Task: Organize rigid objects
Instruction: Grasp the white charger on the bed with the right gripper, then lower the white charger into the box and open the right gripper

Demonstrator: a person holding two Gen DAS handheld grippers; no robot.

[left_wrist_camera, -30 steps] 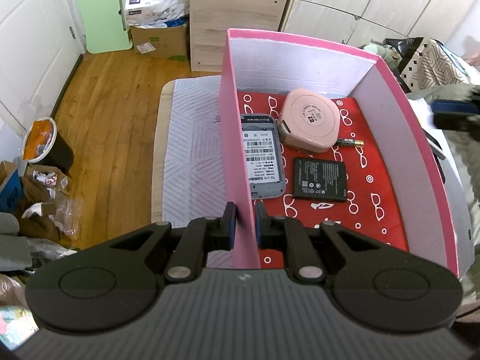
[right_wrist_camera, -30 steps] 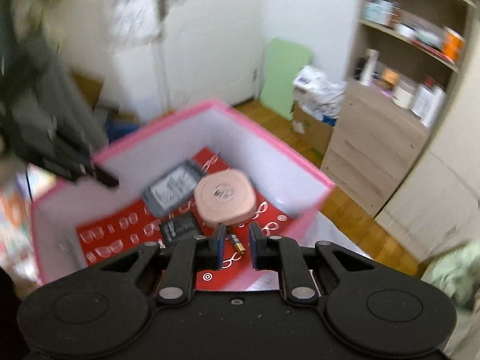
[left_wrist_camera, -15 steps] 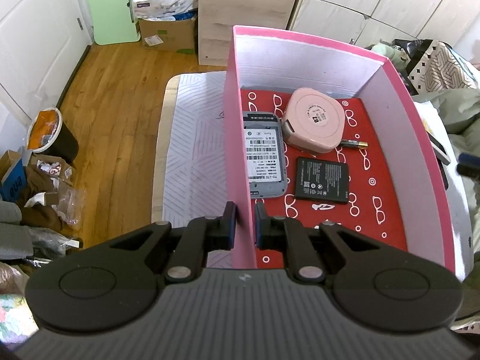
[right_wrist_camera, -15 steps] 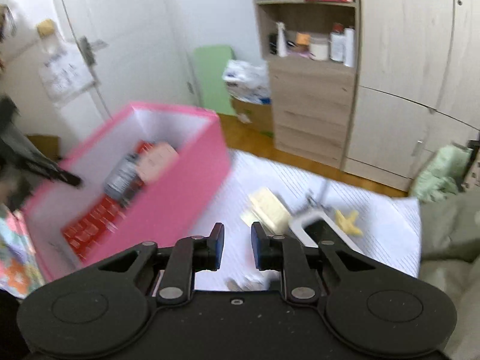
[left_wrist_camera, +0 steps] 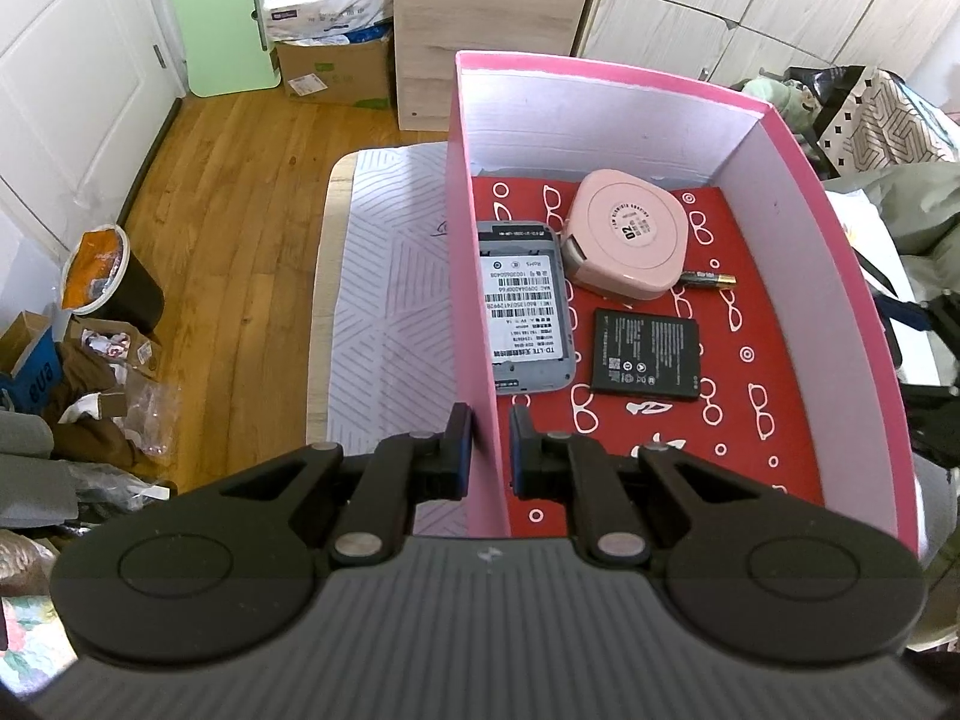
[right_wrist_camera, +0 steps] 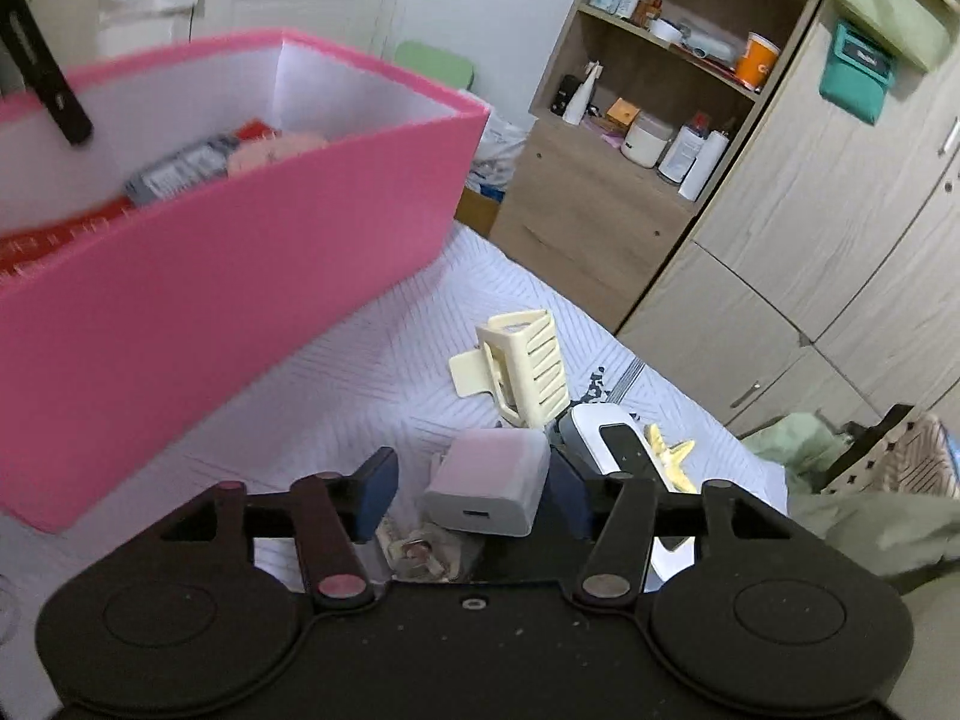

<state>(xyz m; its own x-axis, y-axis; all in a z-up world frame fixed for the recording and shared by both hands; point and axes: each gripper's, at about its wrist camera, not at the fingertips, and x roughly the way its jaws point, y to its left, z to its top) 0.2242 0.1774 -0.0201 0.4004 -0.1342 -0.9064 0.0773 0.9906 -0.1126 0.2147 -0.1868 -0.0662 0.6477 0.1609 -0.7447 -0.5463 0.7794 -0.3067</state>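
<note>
My left gripper (left_wrist_camera: 490, 450) is shut on the left wall of the pink box (left_wrist_camera: 465, 276) and holds it up. Inside on the red lining lie a grey device (left_wrist_camera: 525, 312), a pink tape measure (left_wrist_camera: 627, 240), a black battery pack (left_wrist_camera: 647, 354) and a small AA battery (left_wrist_camera: 708, 280). In the right wrist view the pink box (right_wrist_camera: 228, 276) hangs at the left. My right gripper (right_wrist_camera: 471, 492) is open, its fingers on either side of a white charger cube (right_wrist_camera: 489, 486) on the mat. A cream hair claw (right_wrist_camera: 522, 366) lies just beyond.
A white remote-like device (right_wrist_camera: 612, 438) and a yellow starfish piece (right_wrist_camera: 669, 456) lie right of the charger on the patterned mat (right_wrist_camera: 372, 384). Small clutter sits under the gripper. A wooden cabinet with shelves (right_wrist_camera: 600, 198) stands behind. Green fabric (right_wrist_camera: 870, 516) lies at the right.
My right gripper has swung away from the box, down to the mat, and opened around the charger cube. My left gripper keeps holding the box wall.
</note>
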